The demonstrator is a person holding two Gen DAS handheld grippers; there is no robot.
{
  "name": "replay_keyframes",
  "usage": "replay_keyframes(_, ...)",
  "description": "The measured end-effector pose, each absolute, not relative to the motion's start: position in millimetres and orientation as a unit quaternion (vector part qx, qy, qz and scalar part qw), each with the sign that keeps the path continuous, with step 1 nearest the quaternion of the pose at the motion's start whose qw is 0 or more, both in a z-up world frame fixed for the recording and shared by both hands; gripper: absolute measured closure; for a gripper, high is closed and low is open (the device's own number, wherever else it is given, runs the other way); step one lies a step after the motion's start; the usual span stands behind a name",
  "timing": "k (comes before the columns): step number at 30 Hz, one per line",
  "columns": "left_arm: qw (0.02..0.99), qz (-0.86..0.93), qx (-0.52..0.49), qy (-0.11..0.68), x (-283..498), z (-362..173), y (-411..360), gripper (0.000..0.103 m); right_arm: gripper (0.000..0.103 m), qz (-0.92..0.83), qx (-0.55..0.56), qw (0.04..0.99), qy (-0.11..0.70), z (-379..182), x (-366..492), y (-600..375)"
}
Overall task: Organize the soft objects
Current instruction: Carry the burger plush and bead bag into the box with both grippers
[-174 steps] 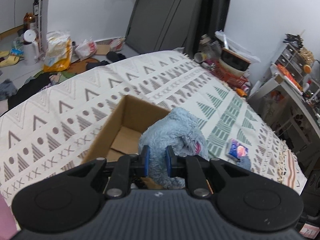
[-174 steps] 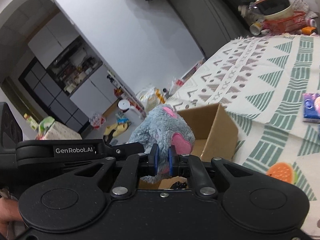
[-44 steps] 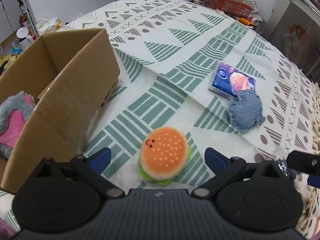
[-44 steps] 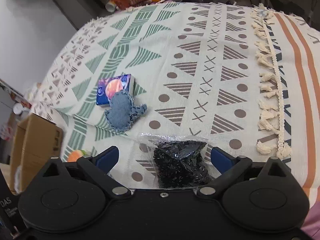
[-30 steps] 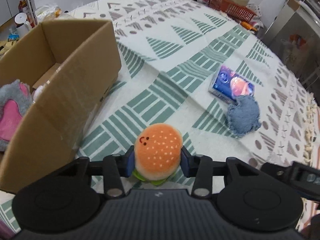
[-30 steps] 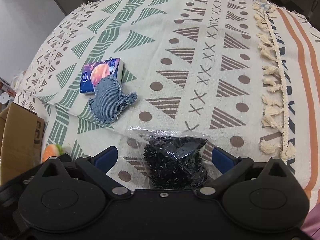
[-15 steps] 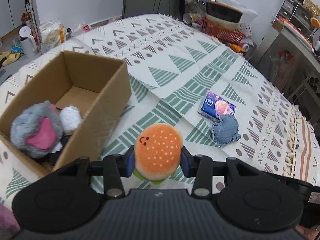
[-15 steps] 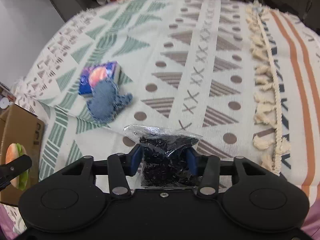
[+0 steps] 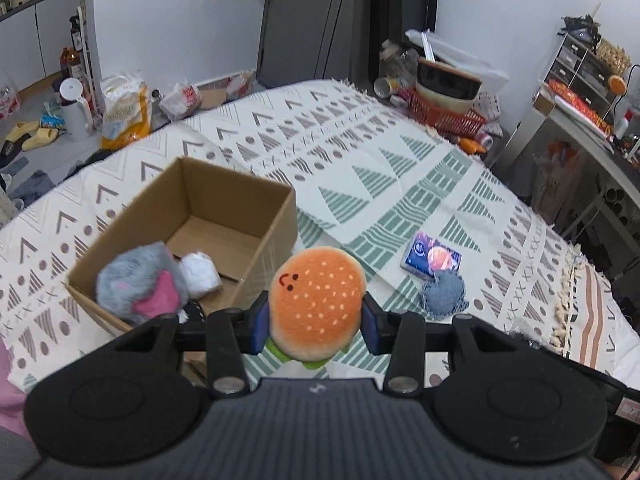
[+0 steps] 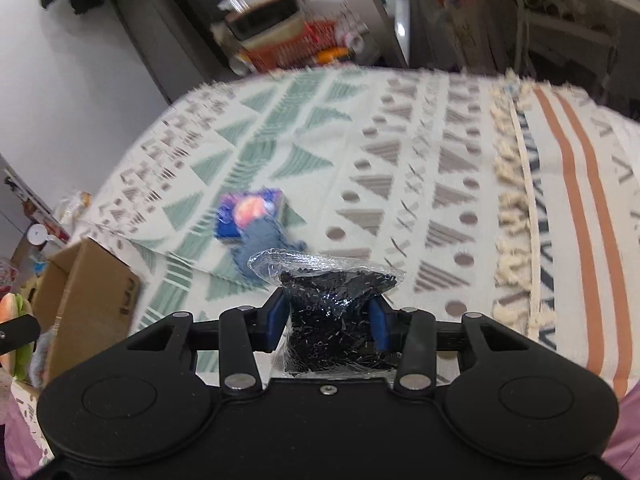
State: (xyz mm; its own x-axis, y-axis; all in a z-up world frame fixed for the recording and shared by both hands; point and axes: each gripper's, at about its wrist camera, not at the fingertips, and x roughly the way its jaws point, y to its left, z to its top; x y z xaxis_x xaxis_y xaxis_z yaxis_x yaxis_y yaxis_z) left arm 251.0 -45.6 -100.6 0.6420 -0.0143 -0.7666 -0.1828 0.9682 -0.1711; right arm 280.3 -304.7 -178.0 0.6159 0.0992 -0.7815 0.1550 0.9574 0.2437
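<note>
Left tongs (image 9: 316, 322): clamped on the burger plush (image 9: 318, 302), lifted just right of the cardboard box (image 9: 264, 236).
Right tongs (image 10: 330, 322): jaws just closed, gripping the bag of black beads (image 10: 328, 300) above the bedspread (image 10: 400, 152).

Left gripper (image 9: 316, 322) clamped on plush hamburger (image 9: 317, 304), lifted clear of patterned blanket (image 9: 360, 176). Open cardboard box (image 9: 256, 220) just left of the hamburger, holding grey-and-pink plush toy (image 9: 140, 284) and white soft ball (image 9: 199, 276). Right of the box: blue packet (image 9: 431, 255) touching denim pouch (image 9: 444, 294).
</note>
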Motion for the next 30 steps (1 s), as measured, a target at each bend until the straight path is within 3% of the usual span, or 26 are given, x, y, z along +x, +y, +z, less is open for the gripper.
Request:
replay_keyframes(17,0.916,0.056,-0.108,0.383,241.2,-57.5,-0.3,0.059,0.061,0.059,0.138,0.919,0.364,-137.0,267.9,-268.8)
replay_keyframes(30,0.911,0.061,-0.128,0.387,257.9,-70.6,35.7,0.059,0.061,0.076,0.142,0.928,0.337,-124.4,266.3,-239.5)
